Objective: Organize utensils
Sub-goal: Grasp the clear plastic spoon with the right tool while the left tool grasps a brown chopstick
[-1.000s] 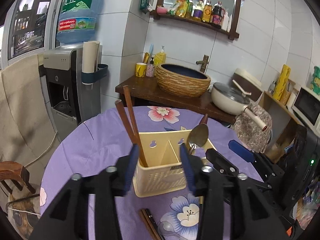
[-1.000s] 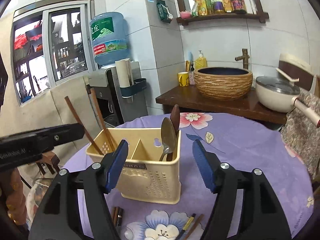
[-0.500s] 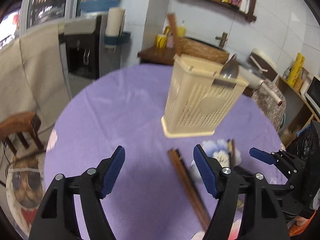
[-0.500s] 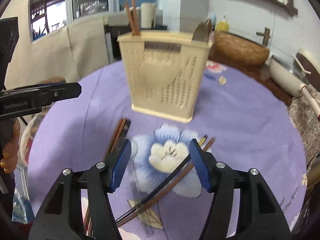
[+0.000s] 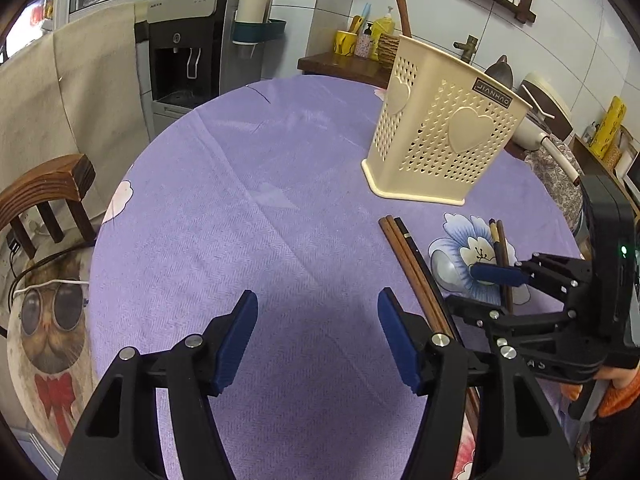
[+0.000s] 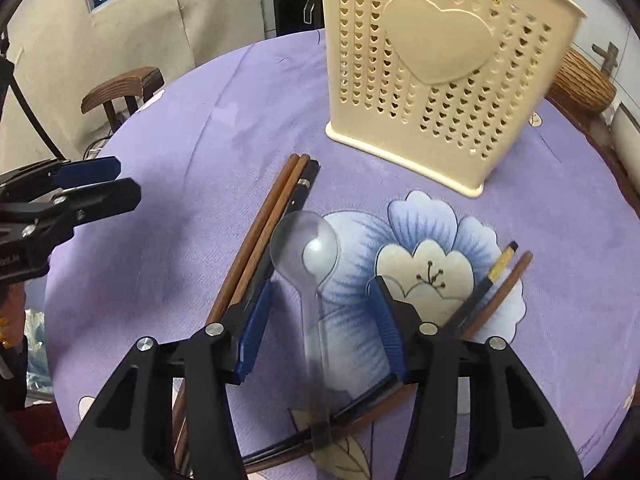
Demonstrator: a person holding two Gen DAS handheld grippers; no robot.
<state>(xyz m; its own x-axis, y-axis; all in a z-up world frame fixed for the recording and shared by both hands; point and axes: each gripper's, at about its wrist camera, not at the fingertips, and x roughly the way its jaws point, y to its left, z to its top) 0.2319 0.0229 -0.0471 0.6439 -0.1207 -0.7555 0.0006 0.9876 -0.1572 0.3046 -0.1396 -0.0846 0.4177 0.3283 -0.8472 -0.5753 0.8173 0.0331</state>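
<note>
My right claw (image 6: 320, 312) hangs low over the purple tabletop (image 6: 192, 184), its jaws just narrowing yet still apart, straddling the handle of the clear plastic spoon (image 6: 306, 248) without pressing it. The spoon's bowl lies toward 12 o'clock, on the flower print. Brown chopsticks (image 6: 260, 240) lie just beside it at 10 o'clock; another pair (image 6: 496, 280) lies at 2 o'clock. The cream utensil holder (image 6: 436, 76) stands upright at 1 o'clock. My left claw (image 5: 314, 332) is spread with nothing between its jaws, which have just eased inward, over bare cloth; the holder (image 5: 444, 136) sits at its 1 o'clock.
</note>
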